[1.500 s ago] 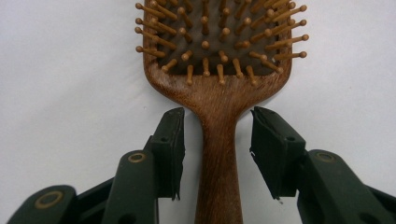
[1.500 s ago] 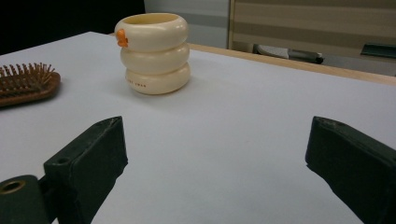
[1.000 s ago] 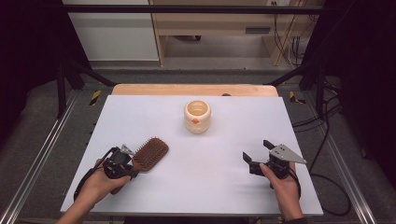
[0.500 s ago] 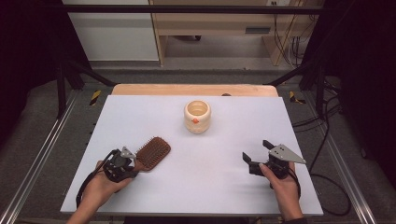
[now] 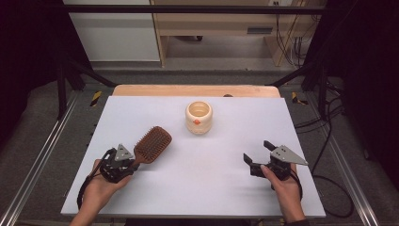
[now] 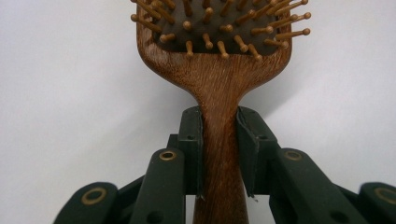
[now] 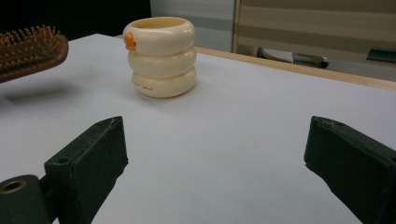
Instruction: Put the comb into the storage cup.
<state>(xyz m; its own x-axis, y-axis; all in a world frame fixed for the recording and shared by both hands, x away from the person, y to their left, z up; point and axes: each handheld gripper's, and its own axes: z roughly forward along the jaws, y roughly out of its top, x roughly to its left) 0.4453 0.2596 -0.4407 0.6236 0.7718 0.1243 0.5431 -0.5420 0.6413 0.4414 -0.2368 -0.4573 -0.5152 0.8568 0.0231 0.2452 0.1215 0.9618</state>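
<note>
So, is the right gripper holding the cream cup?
No, the right gripper has open jaws, and the cream cup stands apart farther up the table.

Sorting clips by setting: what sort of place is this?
Probably a lab recording bench: a white table framed by metal rails, loose cables on grey floor, a wooden workbench behind.

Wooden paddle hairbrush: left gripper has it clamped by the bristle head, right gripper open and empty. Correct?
Not quite. The left gripper clamps the brown wooden paddle hairbrush by its handle, below the head, as the left gripper view shows. The right gripper is open and empty.
</note>
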